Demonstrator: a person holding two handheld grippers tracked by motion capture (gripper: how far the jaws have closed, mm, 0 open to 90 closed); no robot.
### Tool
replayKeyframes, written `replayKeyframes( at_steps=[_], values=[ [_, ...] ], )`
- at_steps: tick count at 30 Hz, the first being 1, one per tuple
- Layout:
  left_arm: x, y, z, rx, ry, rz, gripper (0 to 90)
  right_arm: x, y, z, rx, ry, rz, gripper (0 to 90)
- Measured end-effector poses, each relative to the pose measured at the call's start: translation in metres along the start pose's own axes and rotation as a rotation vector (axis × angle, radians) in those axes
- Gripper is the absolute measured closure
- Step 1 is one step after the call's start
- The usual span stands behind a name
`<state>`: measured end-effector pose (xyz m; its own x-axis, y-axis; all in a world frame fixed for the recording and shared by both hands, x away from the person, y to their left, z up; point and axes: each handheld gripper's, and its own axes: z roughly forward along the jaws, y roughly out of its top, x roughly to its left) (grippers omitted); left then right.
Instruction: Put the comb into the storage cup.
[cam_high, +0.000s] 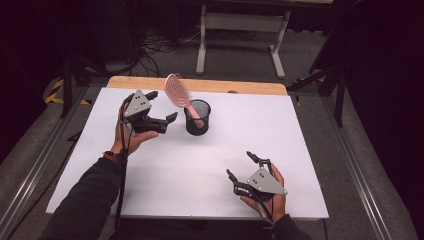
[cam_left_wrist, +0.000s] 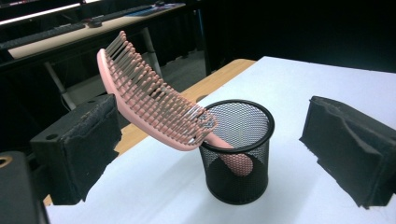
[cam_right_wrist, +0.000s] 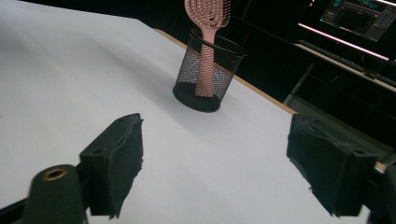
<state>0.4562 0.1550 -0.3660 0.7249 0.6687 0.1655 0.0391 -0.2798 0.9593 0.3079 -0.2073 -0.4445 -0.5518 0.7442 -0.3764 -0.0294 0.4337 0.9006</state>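
A pink hairbrush (cam_high: 177, 90) stands handle-down in a black mesh cup (cam_high: 197, 120) at the back middle of the white table top (cam_high: 200, 170), its head leaning out to the left. My left gripper (cam_high: 164, 106) hovers just left of the cup, open, with nothing between its jaws. In the left gripper view the brush (cam_left_wrist: 149, 102) and cup (cam_left_wrist: 243, 177) sit beyond the wide-apart jaws of that gripper (cam_left_wrist: 210, 140). My right gripper (cam_high: 239, 164) rests near the front right, open and holding nothing. Its own view shows the gripper (cam_right_wrist: 219, 158) facing the distant cup (cam_right_wrist: 205, 84) and brush (cam_right_wrist: 208, 14).
A wooden strip (cam_high: 225, 86) runs along the table's far edge. Behind it stands a white desk frame (cam_high: 240, 22) on a grey floor with cables. Metal rails (cam_high: 350, 165) flank the table on both sides.
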Motion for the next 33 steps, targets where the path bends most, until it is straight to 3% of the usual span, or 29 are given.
replayKeyframes(
  at_steps=[16,33],
  values=[
    [-0.021,-0.003,-0.011,0.005,-0.062,0.069,4.5,0.000,0.000,0.000,-0.010,-0.020,0.013,13.5],
    [-0.044,-0.012,-0.022,0.004,-0.092,0.135,5.6,-0.002,0.001,-0.001,-0.011,-0.031,0.004,13.6]
  ],
)
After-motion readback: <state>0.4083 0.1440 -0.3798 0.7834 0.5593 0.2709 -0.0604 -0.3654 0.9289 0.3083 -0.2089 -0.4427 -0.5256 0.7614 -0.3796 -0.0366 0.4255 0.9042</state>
